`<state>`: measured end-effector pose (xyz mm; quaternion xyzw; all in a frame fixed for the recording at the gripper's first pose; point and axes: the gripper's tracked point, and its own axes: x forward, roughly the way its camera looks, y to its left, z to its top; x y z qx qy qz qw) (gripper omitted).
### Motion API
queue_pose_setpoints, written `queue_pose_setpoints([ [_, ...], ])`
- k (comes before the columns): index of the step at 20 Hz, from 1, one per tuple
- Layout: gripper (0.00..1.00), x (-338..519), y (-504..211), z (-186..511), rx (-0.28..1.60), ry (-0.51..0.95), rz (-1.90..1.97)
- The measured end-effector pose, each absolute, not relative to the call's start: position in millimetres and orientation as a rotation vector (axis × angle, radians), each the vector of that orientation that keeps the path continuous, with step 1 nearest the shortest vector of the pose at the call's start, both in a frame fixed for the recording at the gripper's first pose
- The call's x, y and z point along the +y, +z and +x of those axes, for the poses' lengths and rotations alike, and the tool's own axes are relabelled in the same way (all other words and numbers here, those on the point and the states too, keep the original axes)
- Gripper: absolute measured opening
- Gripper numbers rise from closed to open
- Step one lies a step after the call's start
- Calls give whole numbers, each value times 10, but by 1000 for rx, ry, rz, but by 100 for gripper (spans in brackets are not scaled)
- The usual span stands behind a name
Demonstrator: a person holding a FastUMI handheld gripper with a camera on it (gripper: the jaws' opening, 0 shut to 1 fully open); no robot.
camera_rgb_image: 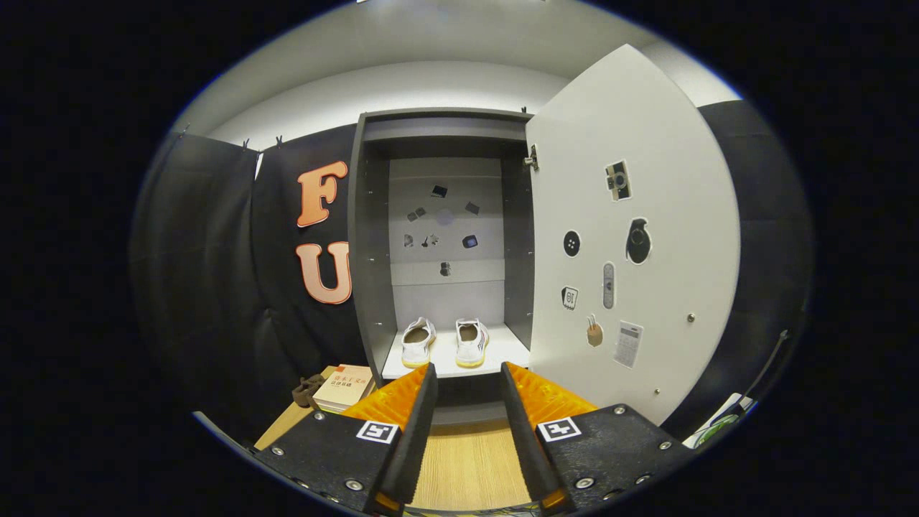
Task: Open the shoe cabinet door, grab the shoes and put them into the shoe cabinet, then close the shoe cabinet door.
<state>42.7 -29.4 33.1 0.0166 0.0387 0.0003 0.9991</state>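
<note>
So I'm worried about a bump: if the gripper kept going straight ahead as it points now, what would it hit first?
Probably the cabinet shelf, front edge first, near the two white shoes. The open gripper holds nothing; depth is hard to judge.

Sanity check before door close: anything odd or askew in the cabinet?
Nothing stands out. Both white shoes sit upright, side by side on the shoe cabinet shelf, heels outward. The door hangs wide open. The claw is open, holding nothing, short of the shelf.

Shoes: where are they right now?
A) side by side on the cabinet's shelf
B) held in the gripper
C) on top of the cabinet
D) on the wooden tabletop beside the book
A: both shoes sit side by side on the cabinet shelf, beyond the open, empty gripper, with the door swung open.
</note>
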Motion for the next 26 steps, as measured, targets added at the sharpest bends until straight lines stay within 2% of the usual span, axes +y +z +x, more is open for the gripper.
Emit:
queue_pose_setpoints([
  [3,63,-365,311,222,77,-9,33],
  [11,66,-685,300,-50,67,-36,44],
  [21,67,-1973,77,-368,84,-198,79],
  [26,68,-2546,-118,-170,112,-226,96],
])
